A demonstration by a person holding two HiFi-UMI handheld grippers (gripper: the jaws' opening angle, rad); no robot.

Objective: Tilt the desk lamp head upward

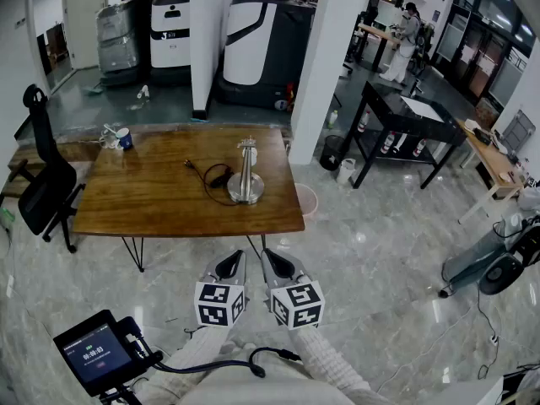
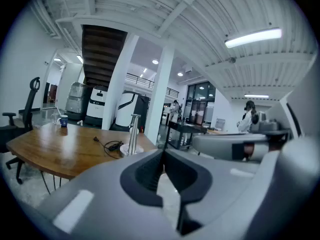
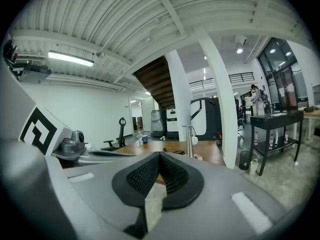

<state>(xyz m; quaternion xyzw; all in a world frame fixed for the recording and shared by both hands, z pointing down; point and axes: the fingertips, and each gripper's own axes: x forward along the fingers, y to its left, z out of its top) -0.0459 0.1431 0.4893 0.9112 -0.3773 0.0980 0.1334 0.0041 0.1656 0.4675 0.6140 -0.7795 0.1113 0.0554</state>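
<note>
No text can be read with certainty. Pale characters are shown on the small black handheld screen at seven o'clock in the head view, but they are too blurred to be made out. A dark mark on the white boxy machine at eleven o'clock is equally illegible.

Head view looks down; both gripper views face the desk lamp.

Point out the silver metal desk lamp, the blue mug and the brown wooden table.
Silver metal desk lamp (image 1: 245, 171): head view, upright pole.
Blue mug (image 1: 125, 139): head view, side wall.
Brown wooden table (image 1: 152, 194): head view, bare top.
</note>
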